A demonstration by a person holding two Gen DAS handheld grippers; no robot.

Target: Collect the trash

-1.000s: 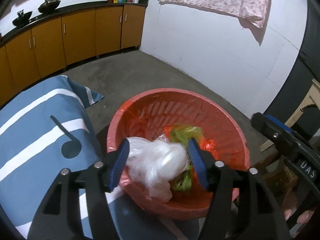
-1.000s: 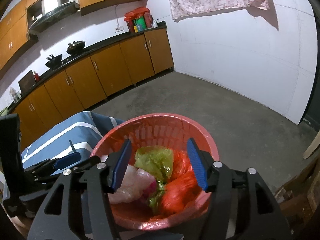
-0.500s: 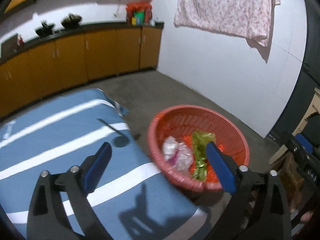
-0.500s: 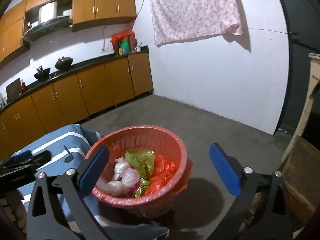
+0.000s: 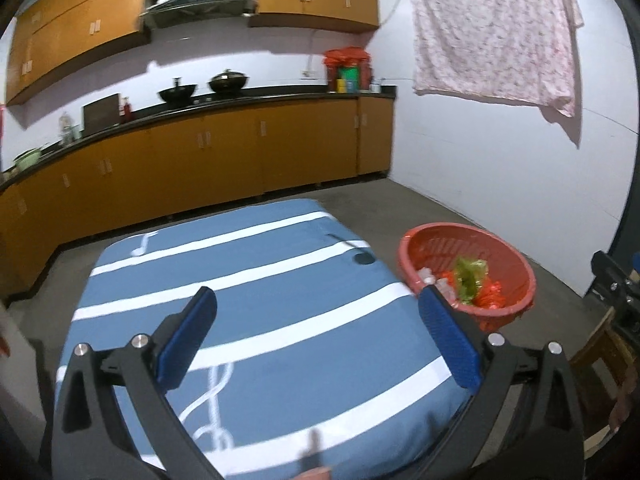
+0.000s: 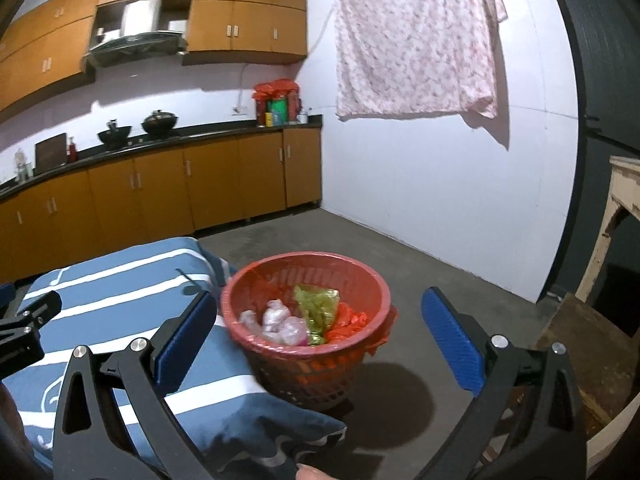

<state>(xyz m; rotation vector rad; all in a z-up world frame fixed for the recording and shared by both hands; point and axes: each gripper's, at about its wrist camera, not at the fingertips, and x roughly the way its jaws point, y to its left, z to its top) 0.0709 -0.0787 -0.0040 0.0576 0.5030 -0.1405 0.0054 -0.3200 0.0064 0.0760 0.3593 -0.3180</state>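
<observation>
A red plastic basket (image 6: 360, 280) stands on the floor beside the blue striped surface (image 6: 100, 292). It holds clear plastic bags (image 6: 280, 322), a green bag (image 6: 316, 304) and a red bag (image 6: 350, 320). It also shows in the left wrist view (image 5: 516, 264), at the right of the striped surface (image 5: 260, 280). My left gripper (image 5: 320, 338) is open and empty above the striped surface. My right gripper (image 6: 320, 340) is open and empty, pulled back from the basket.
Orange kitchen cabinets (image 5: 200, 160) with a black counter run along the back wall. A floral cloth (image 6: 416, 40) hangs on the white wall. A wooden piece of furniture (image 6: 580, 344) stands at the right. Grey concrete floor (image 6: 420, 264) lies around the basket.
My left gripper opened and let the clear plastic bag drop into the basket. Both grippers opened wide and drew back up and away from the basket.
</observation>
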